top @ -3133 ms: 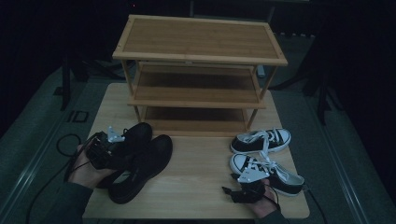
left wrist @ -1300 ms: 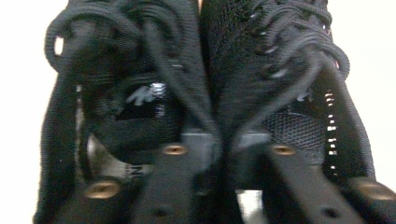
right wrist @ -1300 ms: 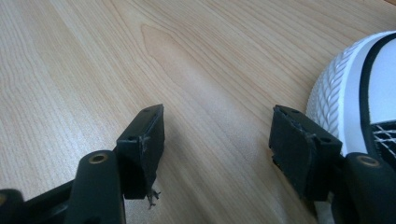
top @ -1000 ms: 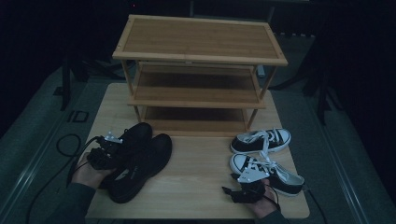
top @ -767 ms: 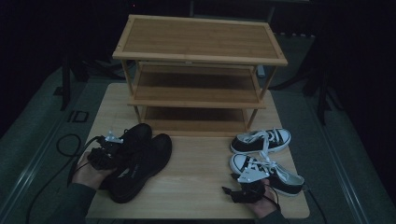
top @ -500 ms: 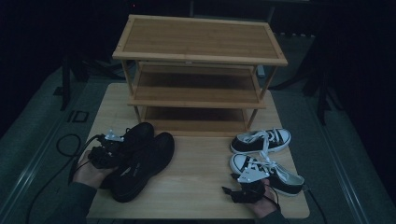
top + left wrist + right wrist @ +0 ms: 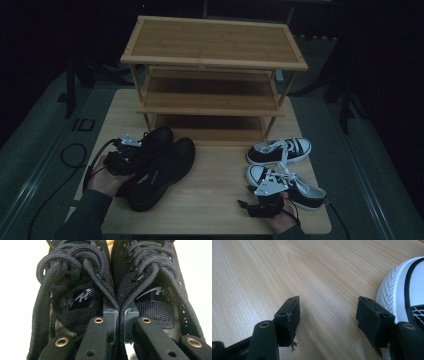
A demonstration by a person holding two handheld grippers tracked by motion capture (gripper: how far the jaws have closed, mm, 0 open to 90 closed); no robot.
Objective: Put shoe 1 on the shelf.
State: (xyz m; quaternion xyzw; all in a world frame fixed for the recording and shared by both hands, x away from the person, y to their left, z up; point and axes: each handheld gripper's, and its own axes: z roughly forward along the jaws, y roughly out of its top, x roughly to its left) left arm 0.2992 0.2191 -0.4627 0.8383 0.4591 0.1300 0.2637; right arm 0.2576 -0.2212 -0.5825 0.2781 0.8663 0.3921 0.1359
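Dark room all round, light wood surface (image 7: 215,210) lit in the middle, with a three-tier bamboo shoe rack (image 7: 212,75) standing at its far edge. Left claw (image 7: 119,315) was nearly closed, pinching the two inner collar edges of the pair of black shoes (image 7: 157,167) together, so both shoes were gripped as one bundle; in the high view they sat at the front left of the surface, long axes running diagonally, toes aimed toward the rack's bottom shelf (image 7: 212,134), heels at the left hand (image 7: 107,172). Rack lay ahead and slightly right of the bundle, so left hand was the nearer one for any placing there. Shoes were black knit mesh, thick round braided laces, glossy logo patch on each tongue. Right claw (image 7: 328,312) stood wide open, empty, low over bare wood grain, just beside the ribbed white rubber toe of a black-and-white canvas sneaker (image 7: 285,182); its mate (image 7: 280,149) lay behind it.
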